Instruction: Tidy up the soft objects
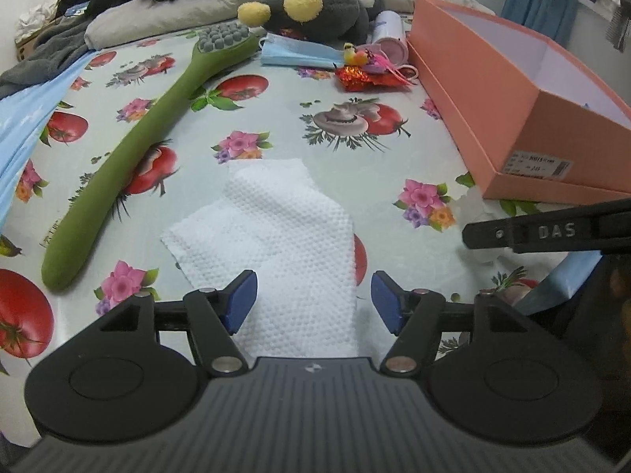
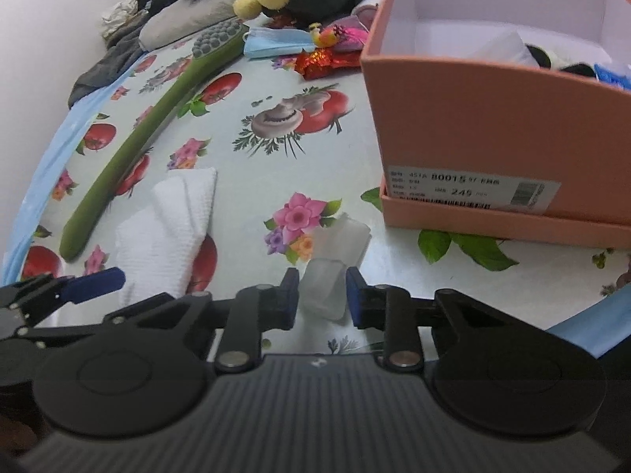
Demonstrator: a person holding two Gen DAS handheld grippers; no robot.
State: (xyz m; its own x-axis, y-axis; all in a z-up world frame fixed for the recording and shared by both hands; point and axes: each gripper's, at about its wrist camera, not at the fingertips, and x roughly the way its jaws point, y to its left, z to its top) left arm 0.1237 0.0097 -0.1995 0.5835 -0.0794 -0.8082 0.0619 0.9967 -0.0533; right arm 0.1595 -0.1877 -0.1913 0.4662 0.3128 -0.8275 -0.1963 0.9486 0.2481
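A white textured cloth (image 1: 276,236) lies on the flowered table cover, and my left gripper (image 1: 313,301) is open with its jaws on either side of the cloth's near end. The cloth also shows in the right wrist view (image 2: 169,232). My right gripper (image 2: 320,293) has its jaws around a translucent white soft piece (image 2: 331,264) lying on the table; I cannot tell if the pads press it. The pink shoebox (image 2: 493,134) stands just beyond, with soft items inside. The right gripper's arm (image 1: 552,232) shows at the right of the left wrist view.
A long green massager (image 1: 130,146) lies at the left. At the back are a blue face mask (image 1: 295,53), a red wrapper with a toy bird (image 1: 363,71), a dark plush toy (image 1: 315,8), and grey pillows and clothes. The pink box (image 1: 512,98) fills the right side.
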